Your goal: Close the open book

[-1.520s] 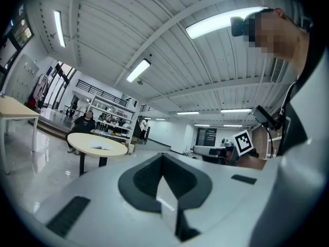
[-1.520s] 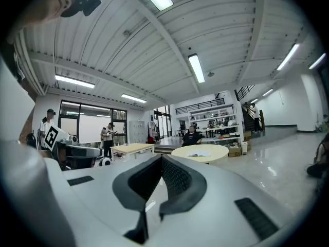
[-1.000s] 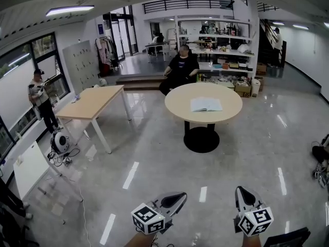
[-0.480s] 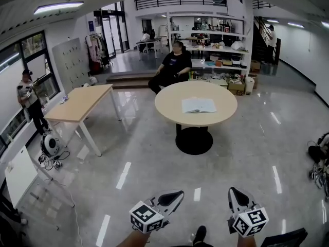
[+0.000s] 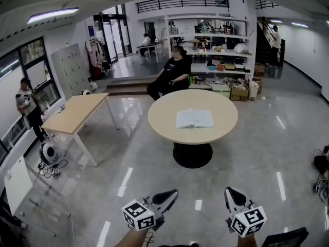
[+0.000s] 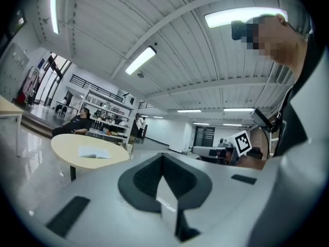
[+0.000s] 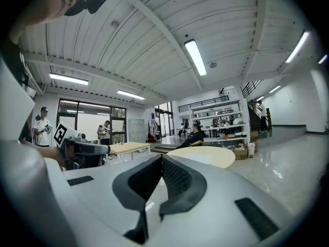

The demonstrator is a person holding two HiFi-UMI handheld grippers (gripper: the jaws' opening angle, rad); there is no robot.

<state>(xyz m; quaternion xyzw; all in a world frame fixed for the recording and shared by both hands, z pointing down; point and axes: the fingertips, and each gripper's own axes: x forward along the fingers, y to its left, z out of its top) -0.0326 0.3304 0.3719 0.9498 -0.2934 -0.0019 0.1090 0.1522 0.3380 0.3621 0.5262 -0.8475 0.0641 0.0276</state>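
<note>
1. The open book (image 5: 194,119) lies flat with its pages up, near the middle of the round table (image 5: 159,128). It is well ahead of me across the glossy floor (image 5: 128,153), and neither gripper is anywhere near it.
2. My left gripper (image 5: 171,194) has its jaws pressed together with nothing between them. My right gripper (image 5: 230,192) is the same, closed and empty.
3. I judge the book to be thin, light and probably soft-covered. Its pages would flex and fan rather than swing over as one stiff slab. The tabletop looks smooth, so a sideways push may just slide the book.
4. I would take hold at the outer edge of one half, slip a jaw tip under that cover, then lift and fold it across the spine. The other gripper would rest on the opposite half to pin it. From here I cannot tell which half is thicker.
</note>
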